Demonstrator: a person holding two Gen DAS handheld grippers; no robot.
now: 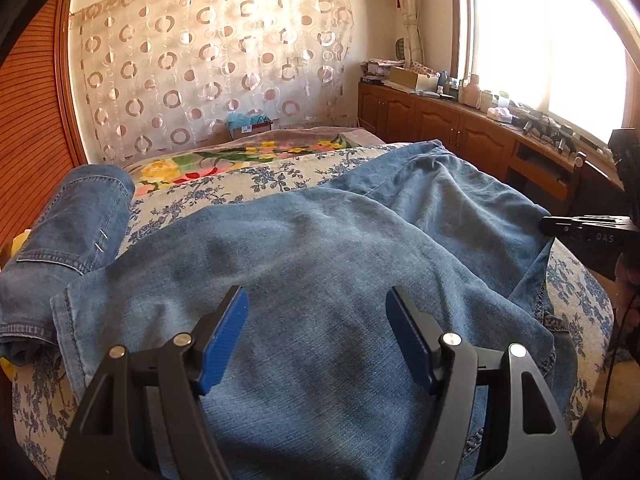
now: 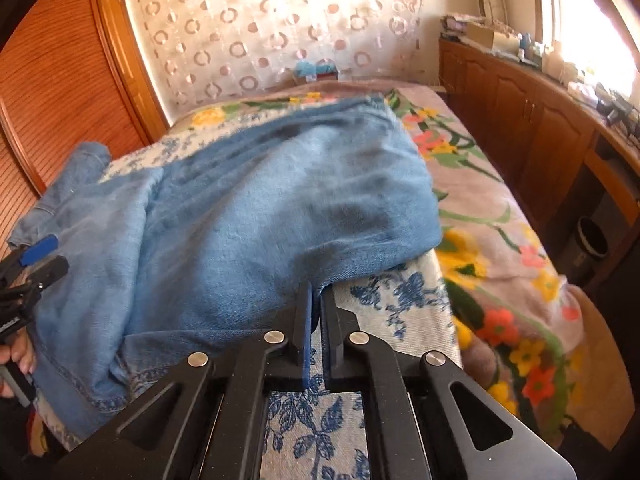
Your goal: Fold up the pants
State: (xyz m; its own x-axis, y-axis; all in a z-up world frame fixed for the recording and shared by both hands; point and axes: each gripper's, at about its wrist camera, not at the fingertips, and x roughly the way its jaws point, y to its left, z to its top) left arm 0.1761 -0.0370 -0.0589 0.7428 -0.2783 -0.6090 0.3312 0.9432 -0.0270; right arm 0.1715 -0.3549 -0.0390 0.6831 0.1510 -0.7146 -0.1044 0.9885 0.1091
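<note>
Blue denim pants (image 1: 320, 264) lie spread and rumpled across a bed with a blue-flowered cover (image 1: 256, 180). My left gripper (image 1: 316, 300) is open, its blue pads just above the denim, holding nothing. My right gripper (image 2: 317, 296) is shut on the near edge of the pants (image 2: 260, 208), pinching the fabric between its pads. The right gripper also shows at the right edge of the left wrist view (image 1: 548, 225), at the pants' side edge. The left gripper shows at the left edge of the right wrist view (image 2: 40, 252).
A second, folded pair of jeans (image 1: 68, 232) lies at the left of the bed. A flowered blanket (image 2: 500, 240) covers the bed's far and right side. Wooden cabinets (image 1: 440, 120) with clutter run under the window on the right. A wooden slatted wall (image 2: 60, 80) stands left.
</note>
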